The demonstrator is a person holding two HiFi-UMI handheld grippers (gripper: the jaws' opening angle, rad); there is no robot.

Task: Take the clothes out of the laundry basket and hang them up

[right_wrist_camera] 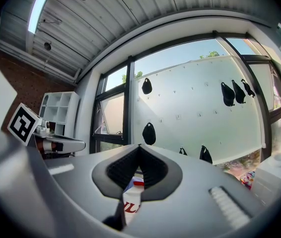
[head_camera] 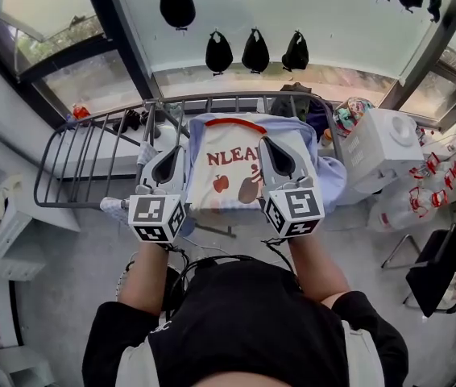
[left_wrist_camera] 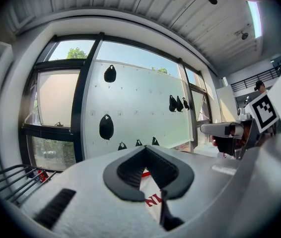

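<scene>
A white T-shirt (head_camera: 232, 156) with a red collar and red lettering is stretched flat between my two grippers, above the grey drying rack (head_camera: 91, 147). In the head view my left gripper (head_camera: 166, 168) is shut on the shirt's left side and my right gripper (head_camera: 276, 161) is shut on its right side. The left gripper view shows my left gripper (left_wrist_camera: 145, 150) with its jaws closed and a strip of the shirt (left_wrist_camera: 149, 196) below them. In the right gripper view my right gripper (right_wrist_camera: 139, 147) is closed the same way on the shirt (right_wrist_camera: 132, 201). No laundry basket is in view.
Black caps (head_camera: 218, 52) hang on the white panel beyond the rack. A pale blue garment (head_camera: 333, 176) lies on the rack's right end. A white container (head_camera: 381, 147) and a colourful bundle (head_camera: 349, 115) stand to the right, a dark chair (head_camera: 437, 264) lower right, a white shelf (head_camera: 2, 216) left.
</scene>
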